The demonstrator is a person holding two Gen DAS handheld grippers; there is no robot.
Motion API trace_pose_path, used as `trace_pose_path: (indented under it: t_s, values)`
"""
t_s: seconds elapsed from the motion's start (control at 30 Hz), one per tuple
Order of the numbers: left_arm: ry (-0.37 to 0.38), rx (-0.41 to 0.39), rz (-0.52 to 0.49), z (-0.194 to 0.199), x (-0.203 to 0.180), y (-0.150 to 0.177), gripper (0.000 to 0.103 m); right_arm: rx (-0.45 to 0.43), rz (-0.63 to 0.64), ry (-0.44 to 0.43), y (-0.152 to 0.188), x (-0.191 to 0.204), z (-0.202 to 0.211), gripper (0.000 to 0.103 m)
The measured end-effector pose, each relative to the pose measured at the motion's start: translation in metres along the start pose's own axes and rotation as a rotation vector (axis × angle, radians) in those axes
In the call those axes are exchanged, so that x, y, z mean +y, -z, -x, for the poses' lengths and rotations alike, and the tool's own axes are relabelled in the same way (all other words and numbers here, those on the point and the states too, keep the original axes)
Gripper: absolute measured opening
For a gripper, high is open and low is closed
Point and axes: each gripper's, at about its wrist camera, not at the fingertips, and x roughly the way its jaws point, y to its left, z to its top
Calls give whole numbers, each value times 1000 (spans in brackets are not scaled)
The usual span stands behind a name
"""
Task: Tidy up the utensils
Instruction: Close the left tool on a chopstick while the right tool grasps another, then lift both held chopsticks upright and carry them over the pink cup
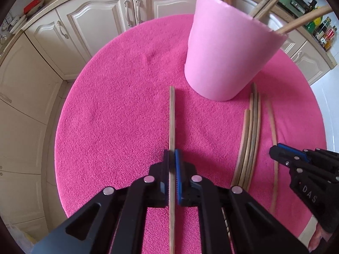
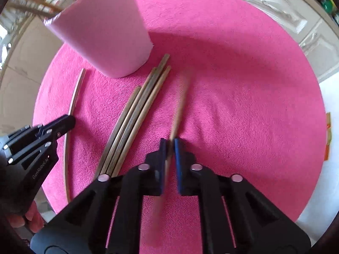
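Several chopsticks already stand in the pink cup point(image 1: 228, 48), which sits toward the far side of the round desk covered in pink cloth point(image 1: 118, 110), so part of the sorting looks done. What remains on the cloth is a bundle of four chopsticks point(image 2: 131, 118) lying side by side just in front of the cup, and judging by the two views, one more in each gripper. The left hand-held gripper point(image 1: 172, 154) has its jaws narrowed onto a single chopstick point(image 1: 172, 118) that runs straight between the blue pads and points toward the cup's base. The right hand-held gripper point(image 2: 169, 146) is likewise closed on a chopstick point(image 2: 180, 105), which is blurred, so the exact seat of the grip is hard to read. Both sticks still have to reach the cup, then the bundle, so the task seems roughly midway.
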Motion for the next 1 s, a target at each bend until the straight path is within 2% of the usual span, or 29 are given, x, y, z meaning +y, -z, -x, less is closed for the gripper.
trace_pose_path:
  t_s: [0.2,0.4,0.57,0.73,0.9,1.0]
  values:
    - [71,-113,23,25,3,14,5,-73,-97,-101,8,-26,10,5]
    - [132,-211,40,51,0,20,5,-243,-199,-225,23,-50,47,5]
    - [198,-306,15,84,-5,30,5,-397,-227,-270,41,-52,89,5]
    - [268,-402,-23,116,-14,34,5,-555,-248,-317,42,-53,127,5]
    - [297,-512,-37,150,-21,24,5,-690,-218,-316,34,-35,153,5]
    - [313,-603,-27,170,-20,6,5,-770,-190,-312,21,-31,165,5]
